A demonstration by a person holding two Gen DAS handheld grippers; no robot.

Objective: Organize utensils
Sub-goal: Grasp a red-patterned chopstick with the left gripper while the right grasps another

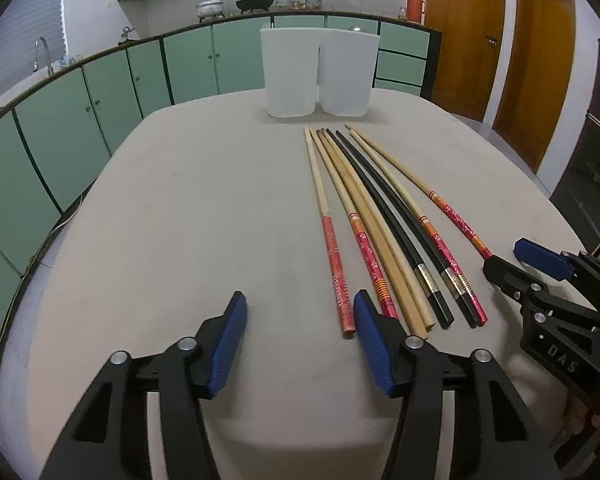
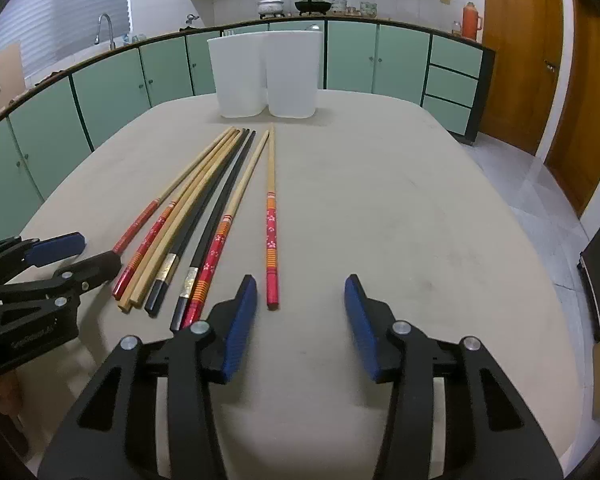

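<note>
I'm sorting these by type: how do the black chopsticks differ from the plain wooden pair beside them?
The black chopsticks are dark along their whole length, while the plain wooden pair is light tan throughout. The black ones carry a metallic band near the thick end; the wooden ones have no decoration. Both pairs lie flat on the table, tips pointing toward the white containers.

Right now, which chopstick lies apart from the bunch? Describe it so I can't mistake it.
Start at the two white bins at the table's far end. Before them lies a fan of chopsticks. On its right edge, the lone chopstick lies by itself, touching none, with a red flowered handle banded in orange.
</note>
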